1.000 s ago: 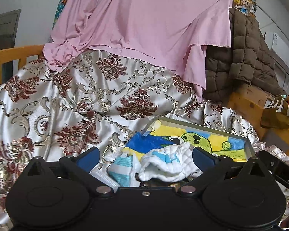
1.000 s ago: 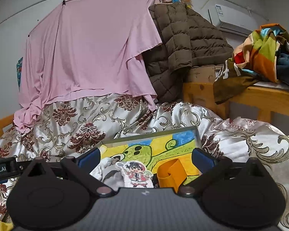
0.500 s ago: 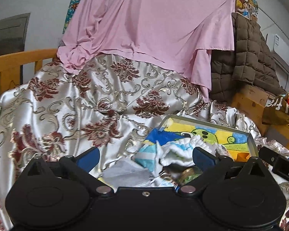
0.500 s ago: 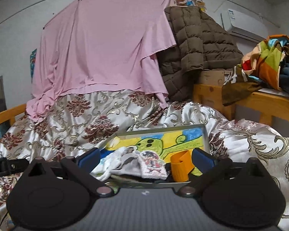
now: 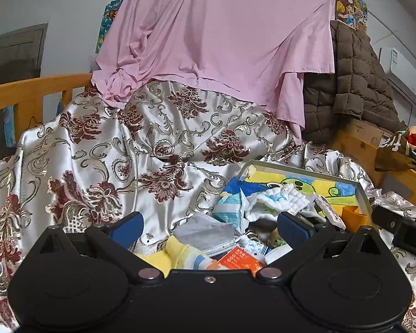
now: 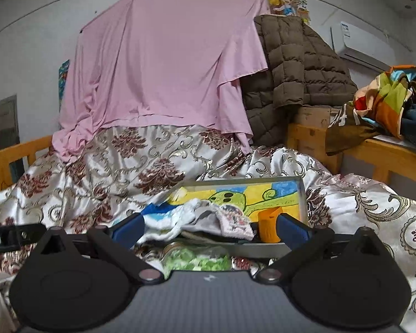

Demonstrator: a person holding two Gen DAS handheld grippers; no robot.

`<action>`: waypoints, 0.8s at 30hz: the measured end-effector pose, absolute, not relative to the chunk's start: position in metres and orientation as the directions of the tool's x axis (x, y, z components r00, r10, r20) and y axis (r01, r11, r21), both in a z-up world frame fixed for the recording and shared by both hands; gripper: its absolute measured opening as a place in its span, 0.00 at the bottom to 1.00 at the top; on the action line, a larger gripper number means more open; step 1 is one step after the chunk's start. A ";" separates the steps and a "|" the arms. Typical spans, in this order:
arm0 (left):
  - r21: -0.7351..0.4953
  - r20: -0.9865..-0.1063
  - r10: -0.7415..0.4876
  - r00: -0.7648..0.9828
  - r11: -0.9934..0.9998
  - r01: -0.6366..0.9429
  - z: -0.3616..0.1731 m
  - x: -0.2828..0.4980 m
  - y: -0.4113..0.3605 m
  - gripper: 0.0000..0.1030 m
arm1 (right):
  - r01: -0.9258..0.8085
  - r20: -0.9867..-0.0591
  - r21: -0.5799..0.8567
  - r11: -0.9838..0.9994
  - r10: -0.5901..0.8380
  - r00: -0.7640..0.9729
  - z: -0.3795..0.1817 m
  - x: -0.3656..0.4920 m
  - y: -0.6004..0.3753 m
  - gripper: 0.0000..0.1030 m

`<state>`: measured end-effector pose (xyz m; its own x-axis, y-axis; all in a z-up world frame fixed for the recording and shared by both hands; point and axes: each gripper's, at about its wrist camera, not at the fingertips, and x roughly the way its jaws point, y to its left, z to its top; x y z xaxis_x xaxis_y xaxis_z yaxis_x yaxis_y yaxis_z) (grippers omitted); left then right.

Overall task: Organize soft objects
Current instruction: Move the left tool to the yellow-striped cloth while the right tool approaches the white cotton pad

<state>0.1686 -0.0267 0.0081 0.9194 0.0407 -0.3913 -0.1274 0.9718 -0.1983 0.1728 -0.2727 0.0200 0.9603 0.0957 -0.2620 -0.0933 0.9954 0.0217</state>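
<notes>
Left claw [image 5: 209, 229] gapes wide over a grey mask [image 5: 205, 234] beside the tray [image 5: 364, 194], which holds a white cloth [image 5: 280, 198]. Right claw [image 6: 209, 226], equally wide, faces the tray [image 6: 302, 197] with its cloth [image 6: 180, 217] and orange cup [image 6: 267, 227].

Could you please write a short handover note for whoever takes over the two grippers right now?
Left gripper: open, holding nothing, over loose items on the patterned bedspread: a grey face mask, a yellow cloth and small packets.
Right gripper: open, holding nothing, facing the near edge of the tray.
In the tray: a white and blue cloth, a small printed cloth and an orange cup.
Done: some soft items lie in the tray.
Left: the mask and yellow cloth are outside it; sorting looks unfinished.
</notes>
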 end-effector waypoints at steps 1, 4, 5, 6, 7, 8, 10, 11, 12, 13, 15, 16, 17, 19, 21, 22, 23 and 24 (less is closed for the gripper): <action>-0.201 -0.392 0.040 0.919 0.971 -0.128 0.007 0.166 -0.025 0.99 | -0.097 -0.264 0.014 0.995 0.097 0.959 0.019 0.169 -0.270 1.00; -0.205 -0.392 0.048 0.919 0.969 -0.138 0.004 0.158 -0.019 0.99 | -0.110 -0.270 0.006 0.994 0.107 0.957 0.017 0.158 -0.263 1.00; -0.201 -0.393 0.053 0.918 0.969 -0.142 0.003 0.155 -0.017 0.99 | -0.113 -0.272 0.002 0.994 0.110 0.956 0.016 0.154 -0.260 1.00; -0.196 -0.395 0.059 0.917 0.970 -0.147 0.002 0.153 -0.015 0.99 | -0.117 -0.274 -0.003 0.993 0.112 0.955 0.015 0.151 -0.258 1.00; -0.195 -0.399 0.061 0.915 0.969 -0.150 0.000 0.150 -0.012 0.99 | -0.120 -0.277 -0.006 0.993 0.114 0.954 0.015 0.148 -0.256 1.00; -0.201 -0.405 0.058 0.913 0.968 -0.150 -0.001 0.149 -0.008 0.99 | -0.123 -0.280 -0.010 0.992 0.115 0.953 0.013 0.144 -0.254 1.00; -0.229 -0.423 0.033 0.906 0.963 -0.141 -0.005 0.146 -0.002 0.99 | -0.131 -0.287 -0.018 0.991 0.120 0.950 0.012 0.139 -0.250 1.00; -0.241 -0.431 0.021 0.902 0.961 -0.138 -0.008 0.145 0.001 0.99 | -0.134 -0.291 -0.026 0.991 0.121 0.949 0.010 0.137 -0.248 1.00; -0.248 -0.438 0.019 0.899 0.958 -0.141 -0.010 0.144 0.004 0.99 | -0.135 -0.294 -0.033 0.990 0.120 0.948 0.009 0.135 -0.247 1.00; -0.249 -0.446 0.021 0.895 0.957 -0.146 -0.014 0.143 0.006 0.99 | -0.136 -0.297 -0.040 0.990 0.118 0.947 0.008 0.133 -0.245 1.00; -0.248 -0.456 0.016 0.890 0.958 -0.145 -0.018 0.142 0.009 0.99 | -0.141 -0.306 -0.050 0.989 0.119 0.944 0.006 0.130 -0.242 1.00; -0.247 -0.461 0.013 0.887 0.959 -0.142 -0.020 0.142 0.010 0.99 | -0.146 -0.312 -0.054 0.988 0.122 0.942 0.005 0.129 -0.240 1.00; -0.244 -0.467 0.009 0.884 0.960 -0.138 -0.023 0.142 0.011 0.99 | -0.151 -0.318 -0.060 0.987 0.124 0.940 0.003 0.129 -0.239 1.00; -0.235 -0.476 0.000 0.879 0.963 -0.128 -0.027 0.142 0.011 0.99 | -0.158 -0.330 -0.071 0.985 0.126 0.936 0.001 0.131 -0.236 1.00; -0.224 -0.491 -0.014 0.871 0.968 -0.111 -0.031 0.143 0.012 0.99 | -0.163 -0.342 -0.079 0.983 0.127 0.931 -0.002 0.133 -0.234 1.00; -0.218 -0.502 -0.021 0.865 0.971 -0.102 -0.033 0.145 0.011 0.99 | -0.166 -0.346 -0.082 0.983 0.128 0.929 -0.004 0.133 -0.233 1.00; -0.214 -0.511 -0.029 0.859 0.972 -0.094 -0.035 0.146 0.011 0.99 | -0.167 -0.353 -0.085 0.982 0.127 0.927 -0.006 0.135 -0.232 1.00; -0.213 -0.520 -0.041 0.853 0.973 -0.083 -0.038 0.147 0.011 0.99 | -0.169 -0.359 -0.089 0.982 0.127 0.925 -0.008 0.136 -0.231 1.00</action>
